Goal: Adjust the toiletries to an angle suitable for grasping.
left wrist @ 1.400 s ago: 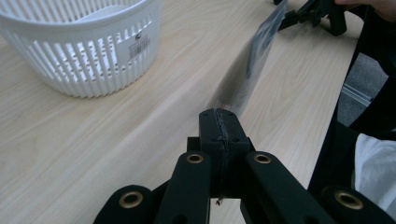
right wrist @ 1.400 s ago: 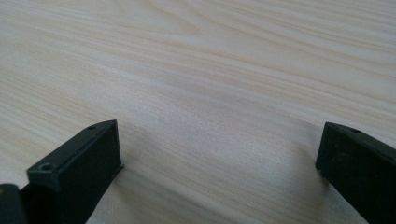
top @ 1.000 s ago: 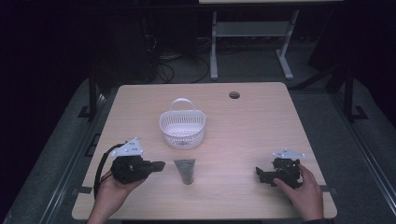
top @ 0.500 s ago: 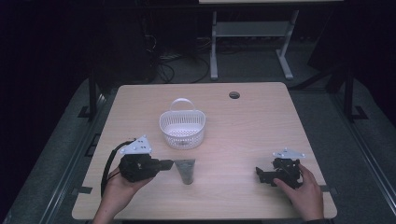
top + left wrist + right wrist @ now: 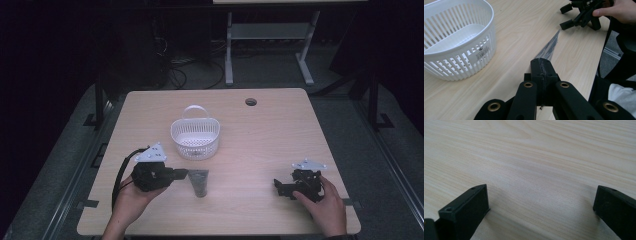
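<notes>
one unreadable label on white basket

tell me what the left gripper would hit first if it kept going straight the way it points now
The left gripper, jaws shut, points along the dark flat pouch lying just ahead on the table; it would likely meet that first. Whether they already touch is unclear.

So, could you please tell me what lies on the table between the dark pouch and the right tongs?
Nothing: in the high view, only bare tabletop separates the dark pouch from the right tongs.
</notes>
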Available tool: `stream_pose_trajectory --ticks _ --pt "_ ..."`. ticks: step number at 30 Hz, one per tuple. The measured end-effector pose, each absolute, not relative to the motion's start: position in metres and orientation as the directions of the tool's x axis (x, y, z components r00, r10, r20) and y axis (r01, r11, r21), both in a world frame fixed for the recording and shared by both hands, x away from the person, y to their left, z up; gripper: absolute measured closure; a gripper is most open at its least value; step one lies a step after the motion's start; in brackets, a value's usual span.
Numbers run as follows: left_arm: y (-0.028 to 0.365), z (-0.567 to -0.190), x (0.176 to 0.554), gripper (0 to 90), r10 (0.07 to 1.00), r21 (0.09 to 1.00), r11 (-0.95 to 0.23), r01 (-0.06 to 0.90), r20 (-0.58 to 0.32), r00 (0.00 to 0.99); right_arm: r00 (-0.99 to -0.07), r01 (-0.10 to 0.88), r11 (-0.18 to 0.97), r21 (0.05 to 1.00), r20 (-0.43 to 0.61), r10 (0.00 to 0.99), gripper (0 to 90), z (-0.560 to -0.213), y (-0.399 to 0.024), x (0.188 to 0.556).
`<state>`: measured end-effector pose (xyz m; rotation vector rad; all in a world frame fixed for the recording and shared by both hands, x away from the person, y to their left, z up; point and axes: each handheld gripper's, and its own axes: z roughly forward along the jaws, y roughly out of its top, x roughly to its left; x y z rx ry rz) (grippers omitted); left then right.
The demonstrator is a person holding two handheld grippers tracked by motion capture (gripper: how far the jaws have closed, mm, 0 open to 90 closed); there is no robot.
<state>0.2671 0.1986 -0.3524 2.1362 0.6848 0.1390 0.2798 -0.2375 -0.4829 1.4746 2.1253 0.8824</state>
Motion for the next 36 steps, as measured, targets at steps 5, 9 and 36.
stream_pose_trajectory --ticks 5,9,36 --pt "0.197 -0.352 0.271 89.7 0.531 0.767 -0.484 0.422 -0.126 0.838 -0.359 0.676 0.241 0.696 0.025 0.933 0.0 -0.483 -0.237 0.28" --pt "0.197 -0.354 0.276 89.7 0.532 0.763 -0.492 0.419 -0.118 0.839 -0.359 0.676 0.242 0.696 0.025 0.933 0.0 -0.483 -0.237 0.28" --pt "0.193 -0.357 0.297 89.7 0.536 0.766 -0.5 0.404 -0.092 0.839 -0.355 0.679 0.238 0.695 0.028 0.934 0.0 -0.483 -0.237 0.28"
